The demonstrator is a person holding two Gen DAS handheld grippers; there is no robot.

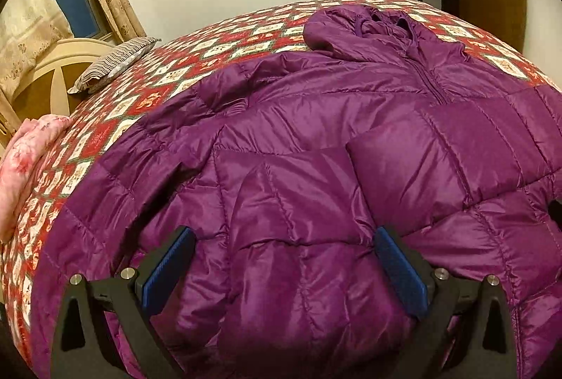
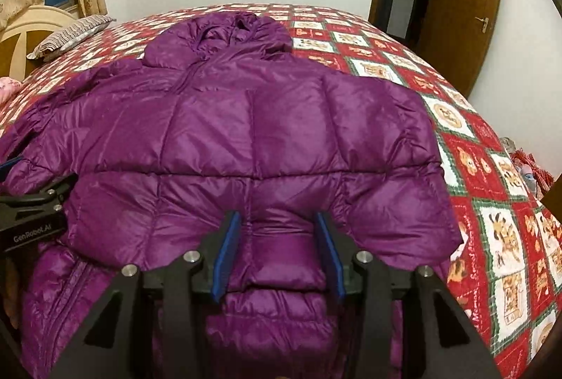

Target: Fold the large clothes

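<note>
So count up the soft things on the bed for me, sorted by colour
Purple: 1, the puffer jacket
Striped grey: 1, the pillow
Pink: 1, the floral bedding
Total: 3, all lying on the red patterned bedspread

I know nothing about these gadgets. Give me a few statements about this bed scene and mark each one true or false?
1. The purple puffer jacket lies spread on a red patterned bedspread. True.
2. The jacket has no hood. False: a hood lies bunched at its far end.
3. The right gripper has its pads clamped tight on the fabric. False: its jaws stand apart, with a puffy fold of the jacket between them.
4. The left gripper is wide open over the jacket. True.
5. A striped pillow lies at the head of the bed. True.
6. The wooden door is painted white. False: it is brown, with a red decoration on it.
</note>
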